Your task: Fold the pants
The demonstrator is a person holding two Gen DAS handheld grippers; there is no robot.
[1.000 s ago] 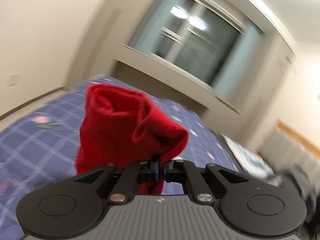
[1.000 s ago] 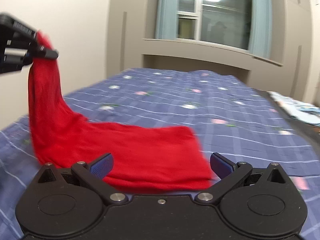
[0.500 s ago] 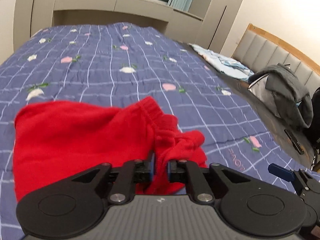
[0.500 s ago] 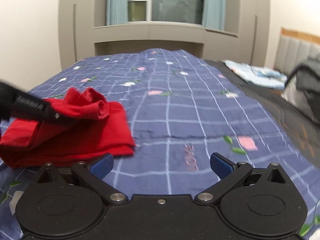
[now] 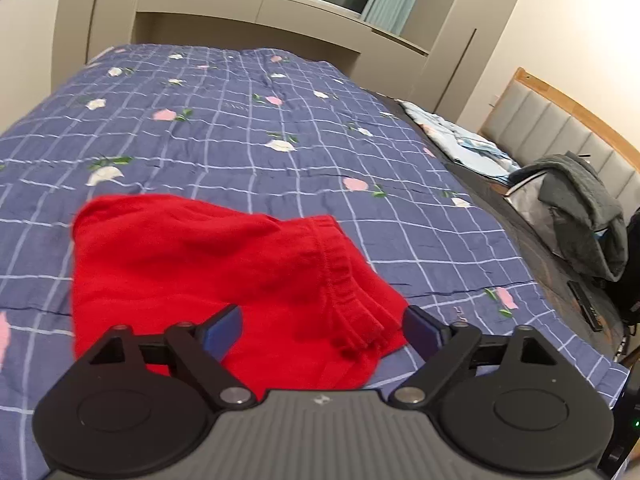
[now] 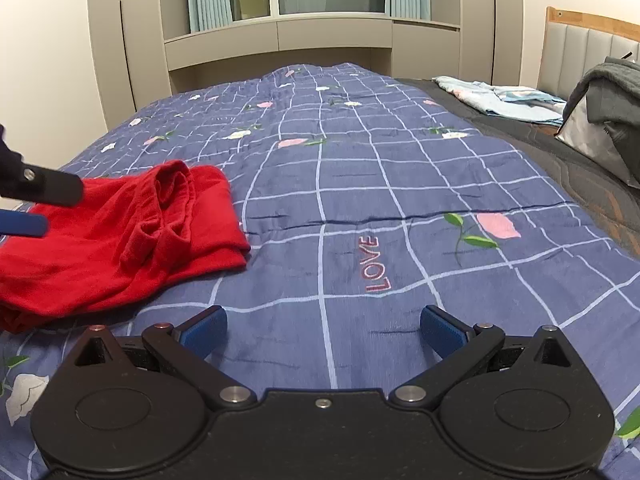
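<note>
Your left hand-held gripper (image 5: 320, 330) has just let go: a second ago it pinched the pants (image 5: 224, 272) in the air, and now its jaws are opening, nothing pressed between them. The pants lie bunched on the bed (image 5: 240, 128) just ahead of it, waistband under its right finger. Your right hand-held gripper (image 6: 323, 330) stays wide and empty, the pants to its left. This fold looks laid down; smoothing probably comes next.

Open quilt (image 6: 360, 200) right of red pants (image 6: 120, 240)
</note>
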